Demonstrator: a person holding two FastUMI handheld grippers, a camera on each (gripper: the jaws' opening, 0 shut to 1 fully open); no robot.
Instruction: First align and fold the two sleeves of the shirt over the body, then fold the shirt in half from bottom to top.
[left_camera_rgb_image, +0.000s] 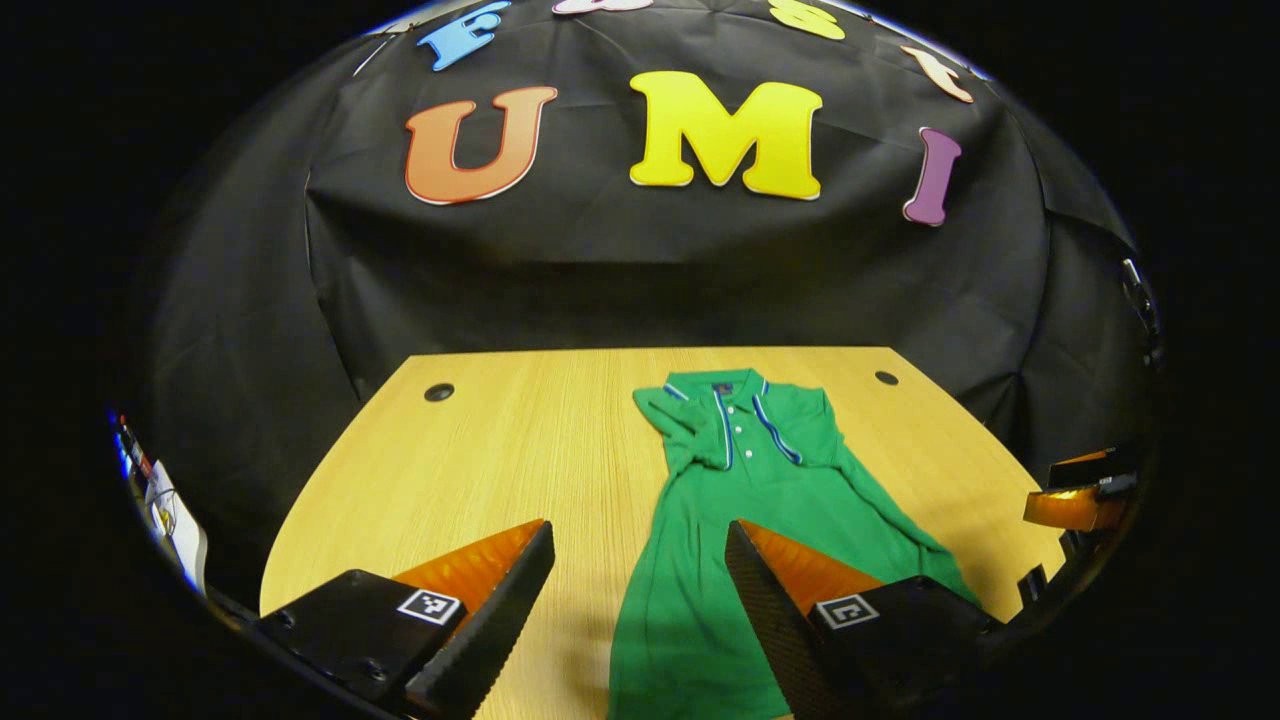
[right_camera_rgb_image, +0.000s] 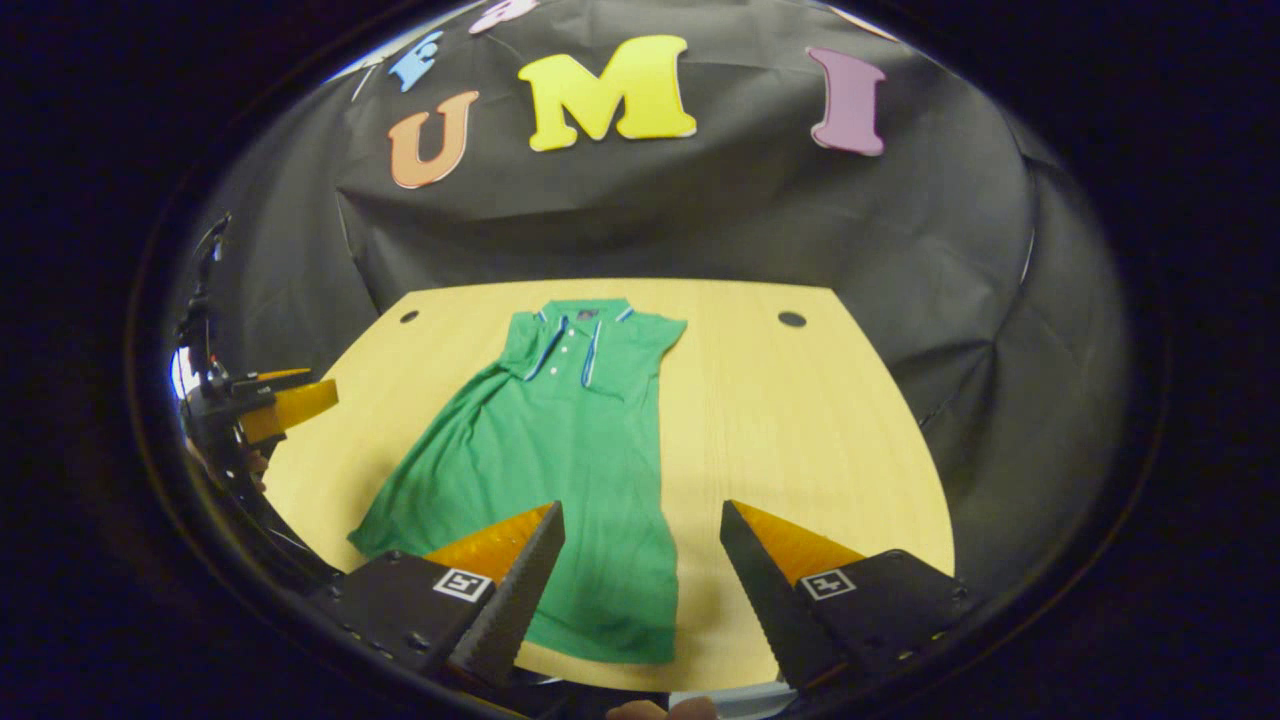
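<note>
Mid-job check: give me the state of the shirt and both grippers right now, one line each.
green shirt: flat on the wooden table, collar at the far end, sleeves already folded in, bottom-to-top fold not yet done.
left gripper: open, above the shirt's lower part, holding nothing.
right gripper: open, above the shirt's hem, holding nothing.

Light falls evenly from above onto the pale wooden tabletop, which looks bright and warm, while the booth around it stays dim. The green short-sleeved polo shirt is sharp, its stripes and buttons crisp. Soft shadows lie on the near cloth and wood. Fisheye distortion bows the table's edges, and the rims of both views smear and darken.
</note>
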